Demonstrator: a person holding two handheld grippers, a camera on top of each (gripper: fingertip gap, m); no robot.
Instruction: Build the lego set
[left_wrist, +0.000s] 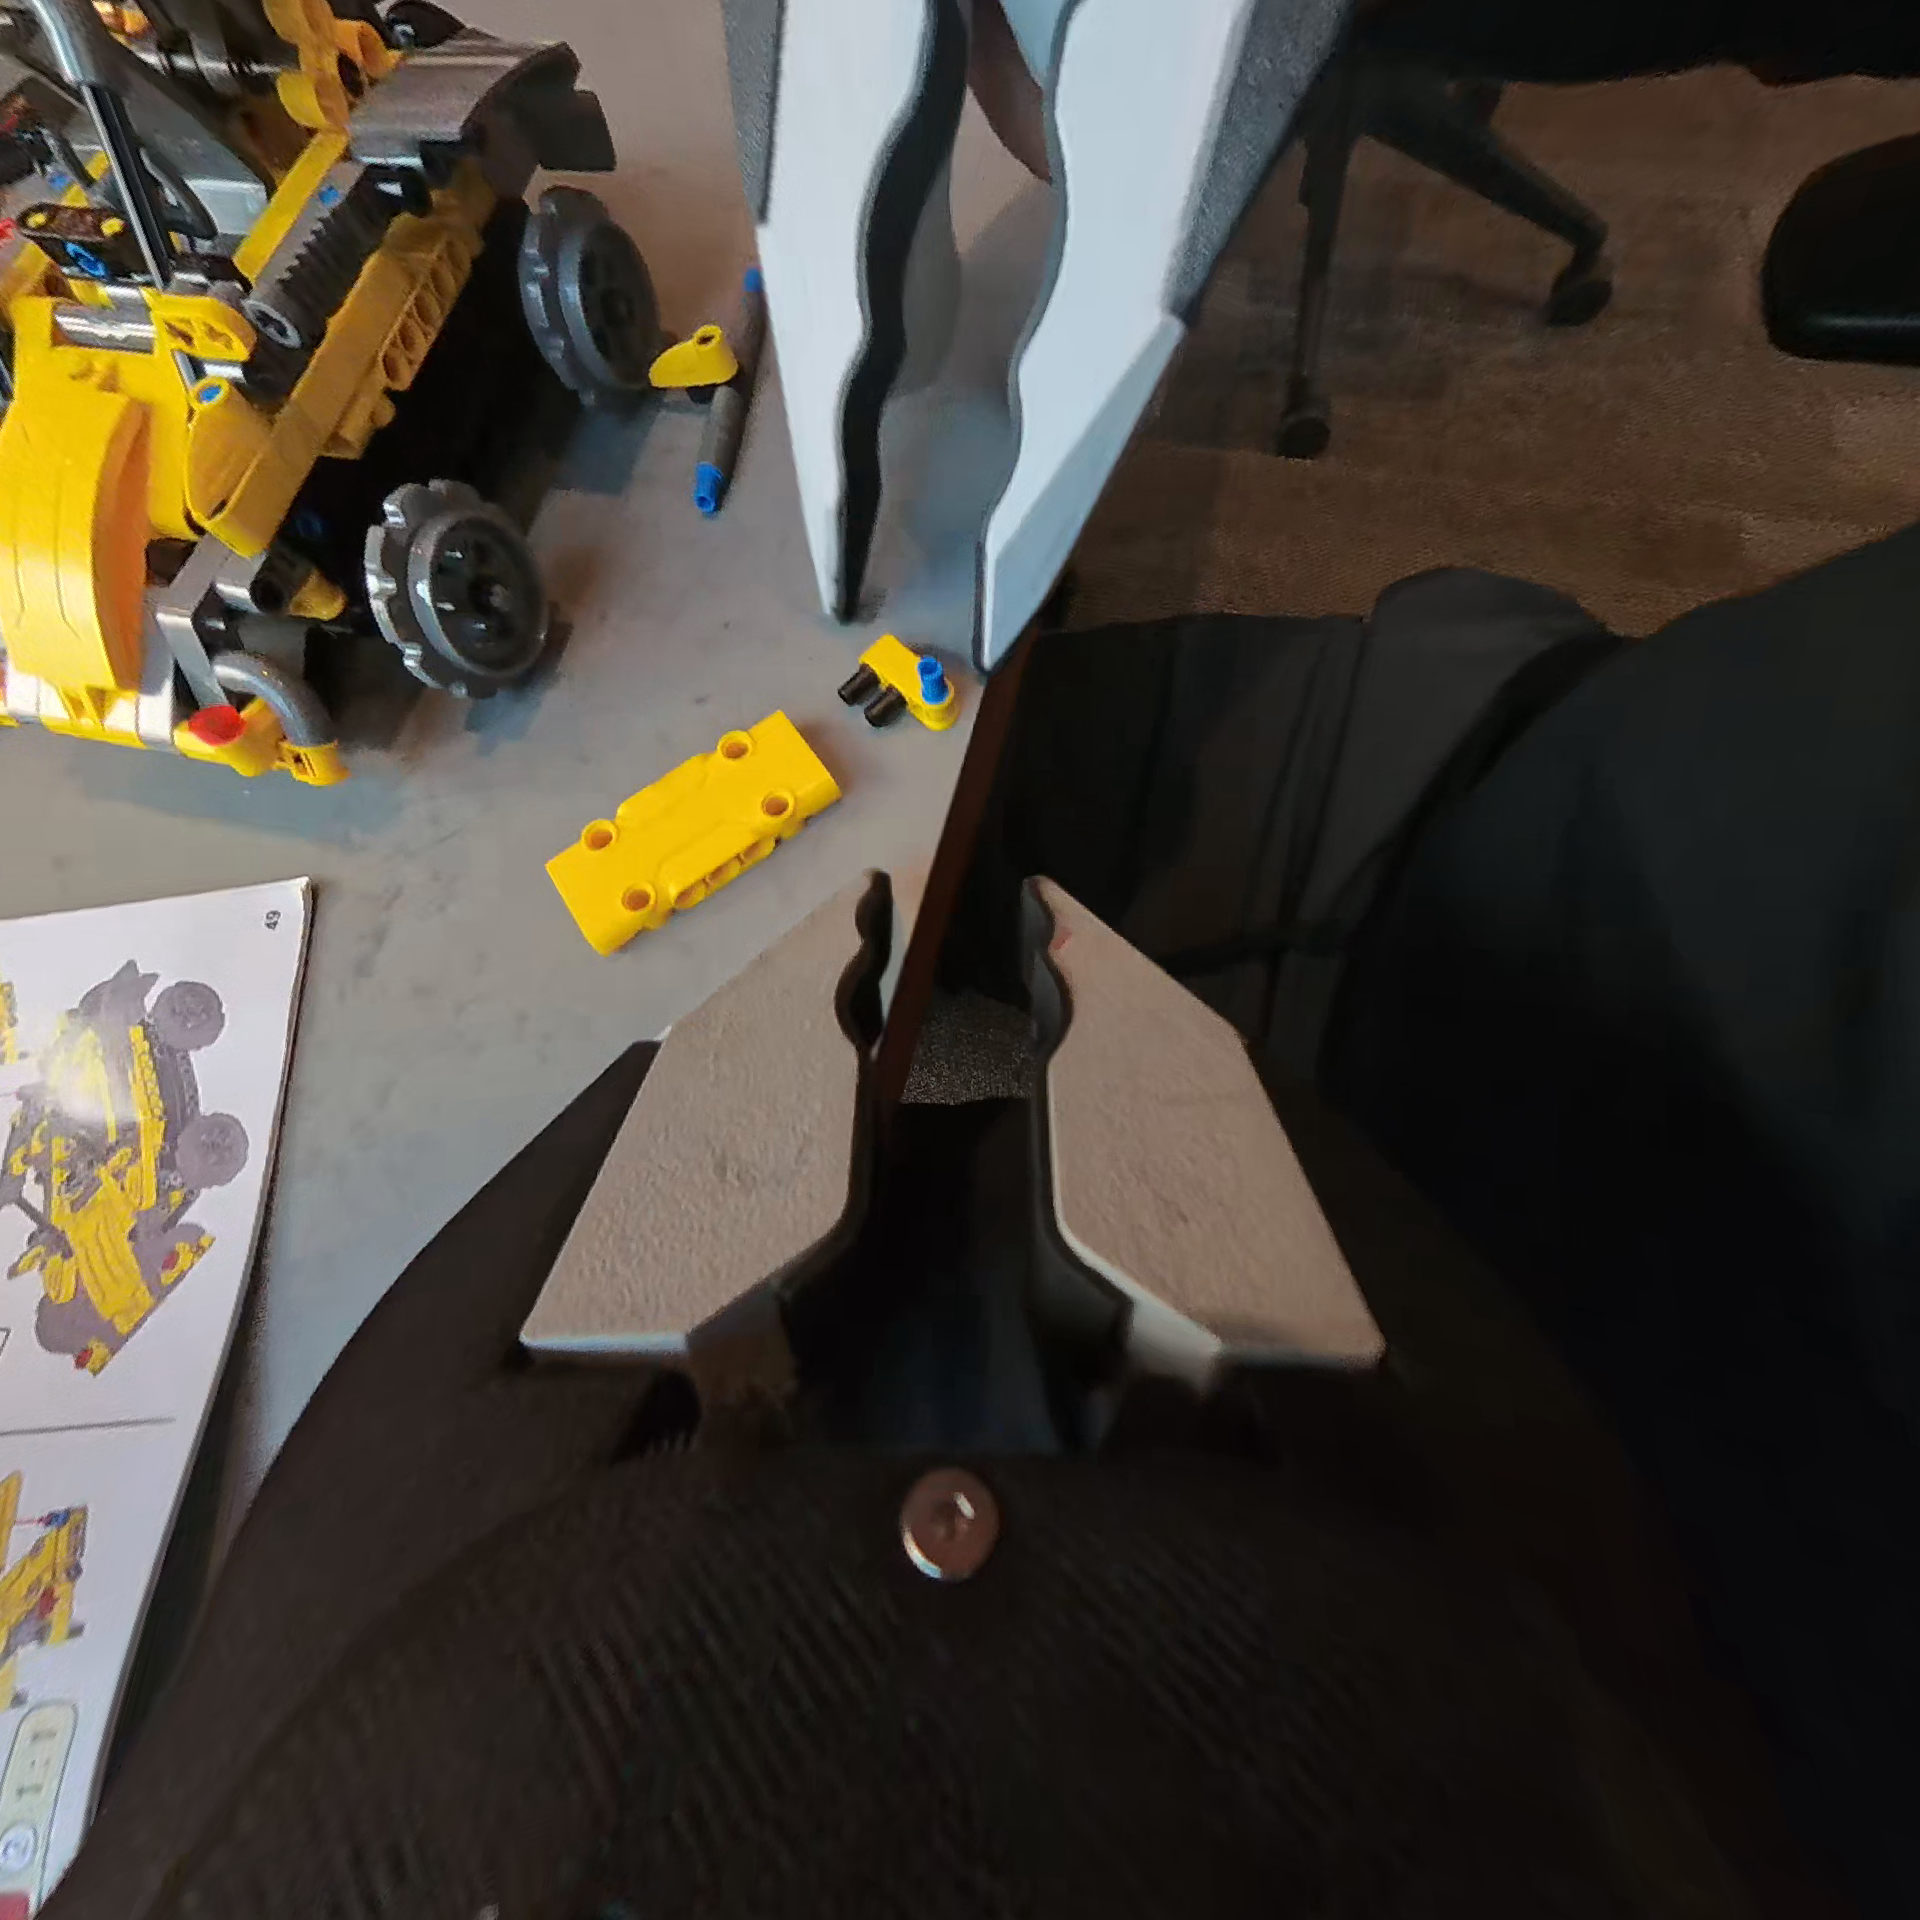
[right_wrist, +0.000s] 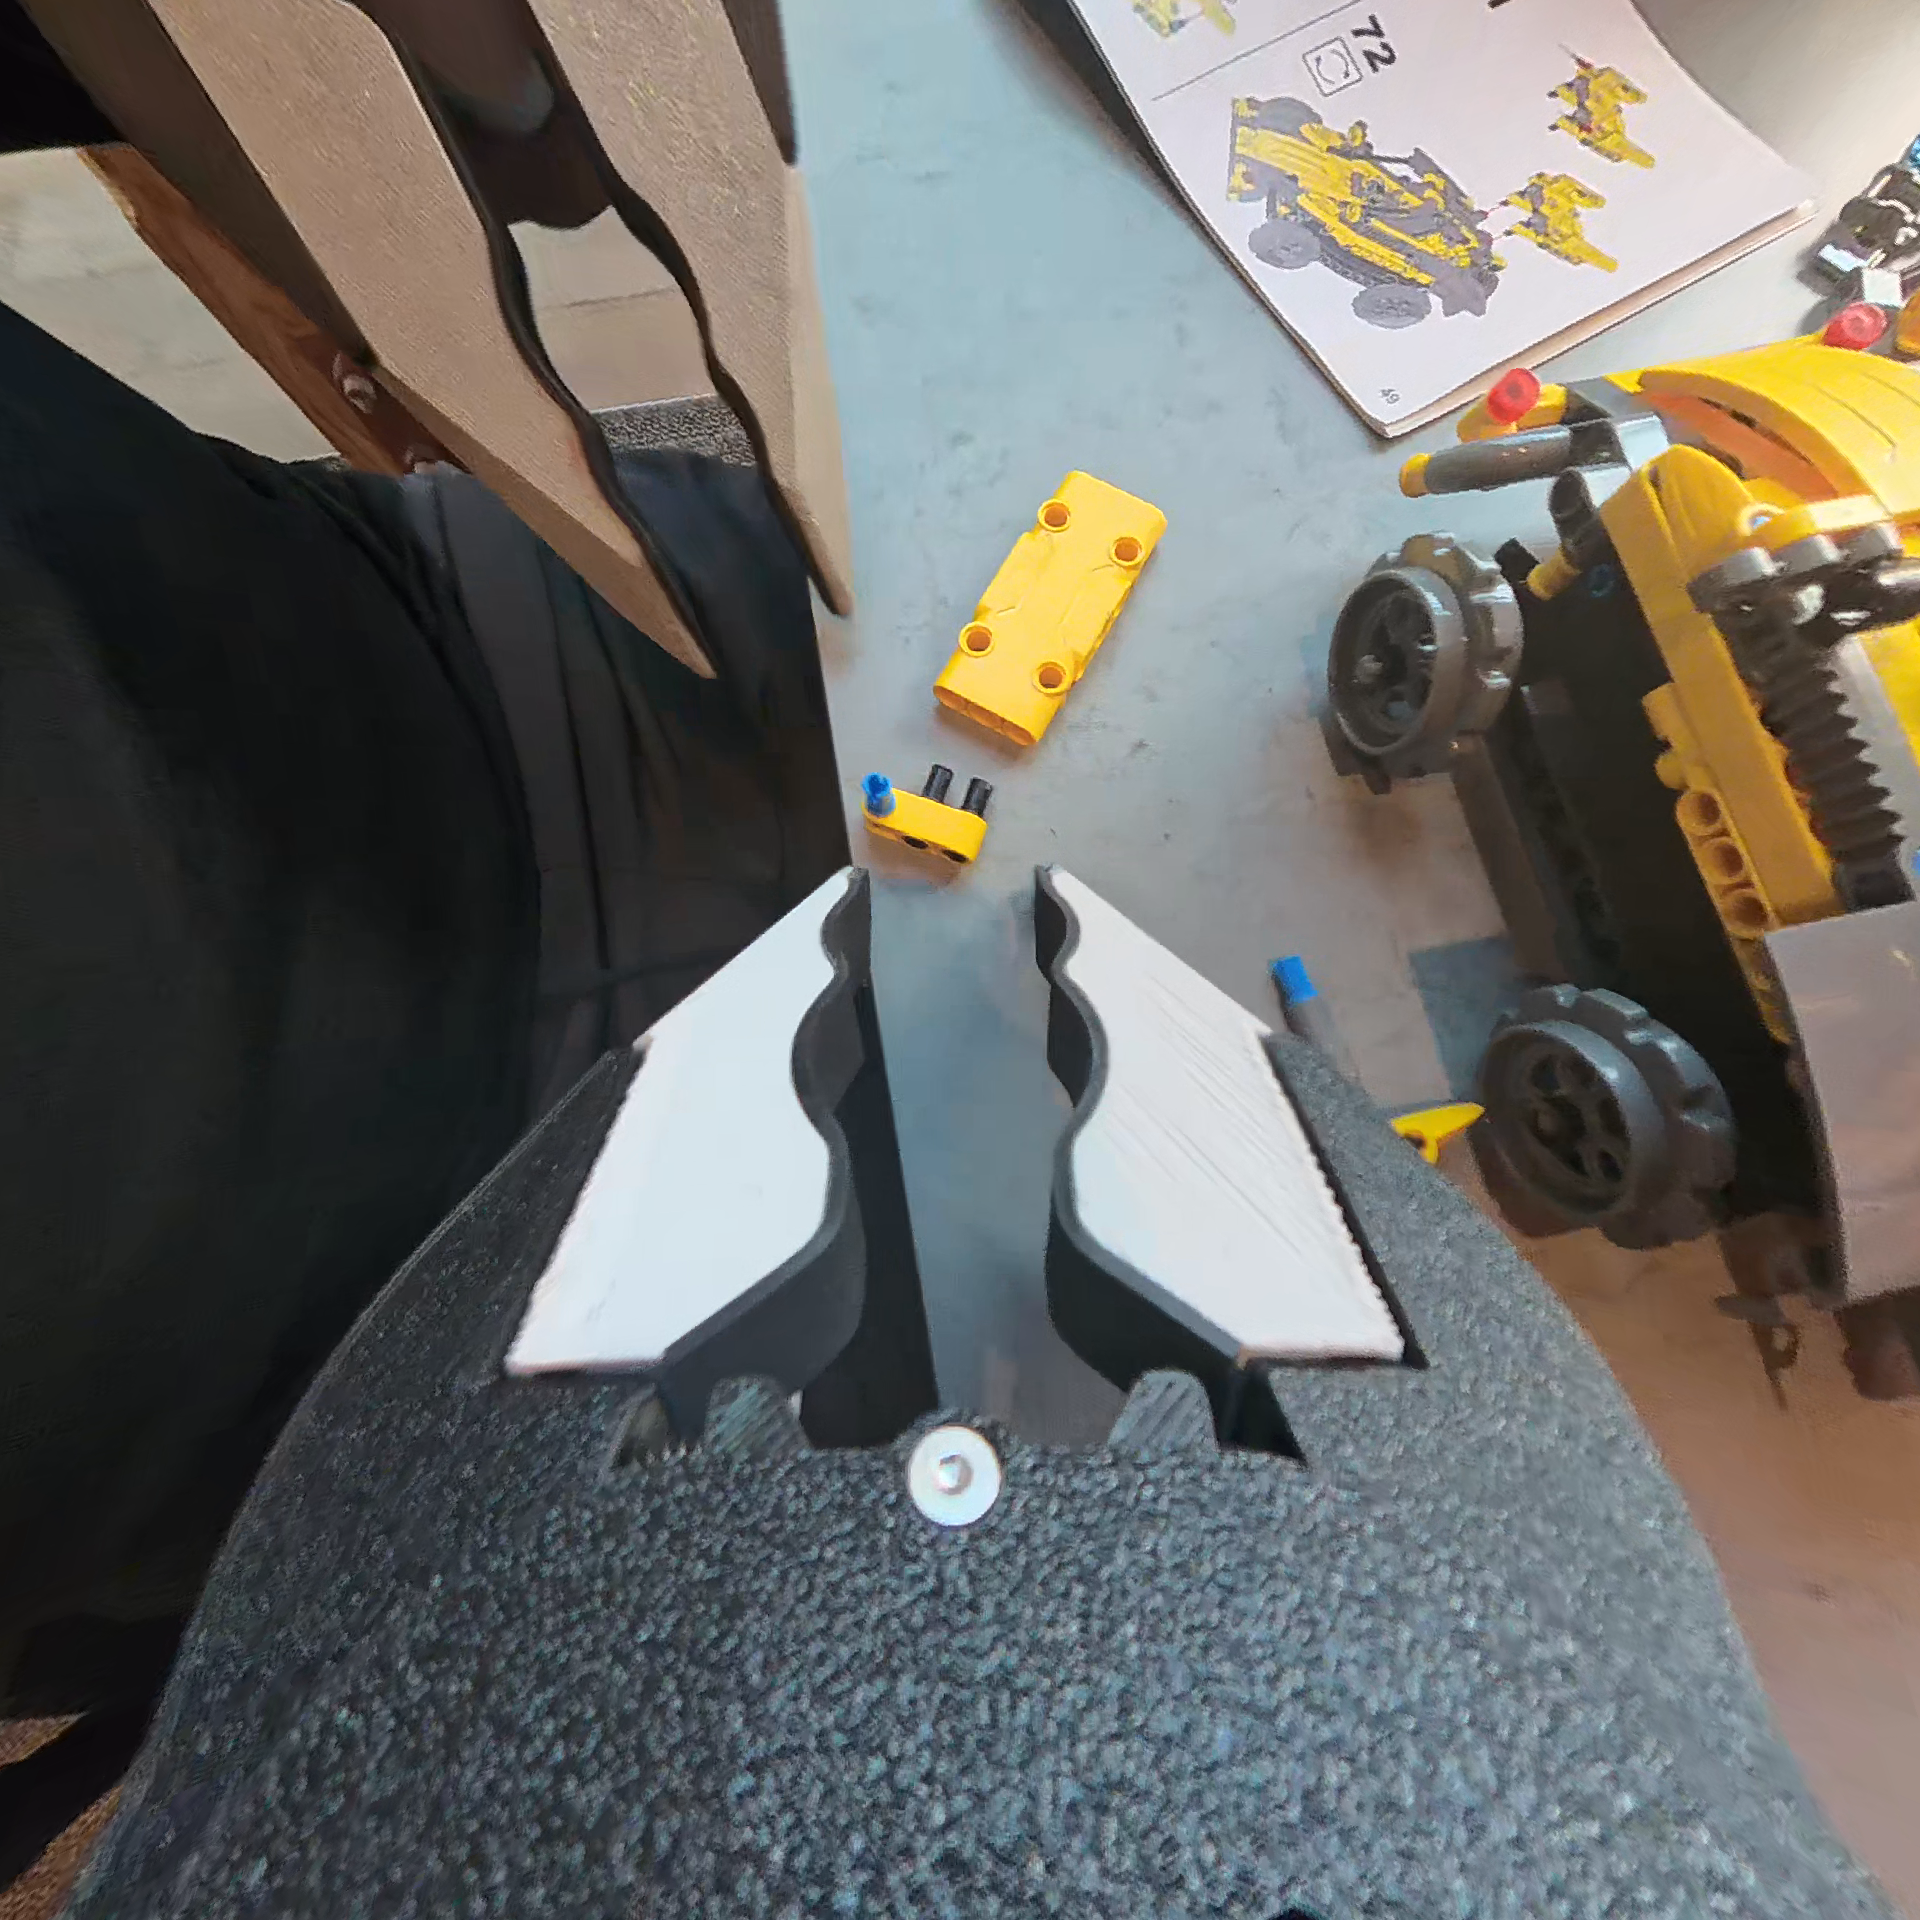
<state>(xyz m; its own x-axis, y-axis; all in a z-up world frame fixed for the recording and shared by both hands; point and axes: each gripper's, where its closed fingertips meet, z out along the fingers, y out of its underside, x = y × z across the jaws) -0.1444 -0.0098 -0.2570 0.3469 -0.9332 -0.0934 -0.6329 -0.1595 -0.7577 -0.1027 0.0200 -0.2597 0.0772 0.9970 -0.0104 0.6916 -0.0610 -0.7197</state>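
A small yellow connector with a blue pin and two black pins (left_wrist: 902, 681) (right_wrist: 925, 816) lies near the edge of the grey table (left_wrist: 447, 935) (right_wrist: 935, 312). My right gripper (right_wrist: 951, 878) (left_wrist: 920, 634) is open and empty, its white fingertips just short of the connector. A flat yellow panel with four holes (left_wrist: 691, 831) (right_wrist: 1049, 597) lies beside the connector. My left gripper (left_wrist: 956, 894) (right_wrist: 769, 634) is open and empty, hovering over the table edge near the panel, facing the right gripper.
A yellow and grey brick-built vehicle (left_wrist: 208, 416) (right_wrist: 1662, 727) stands on the table. An open instruction booklet (left_wrist: 125, 1195) (right_wrist: 1403, 156) lies nearby. A grey axle with a blue end (left_wrist: 727, 416) (right_wrist: 1294, 997) and a small yellow piece (left_wrist: 694, 358) (right_wrist: 1439, 1122) lie by its wheels. Dark clothing (left_wrist: 1558, 935) and an office chair (left_wrist: 1455, 208) are past the edge. About 6 centimetres separates my left fingertips from my right.
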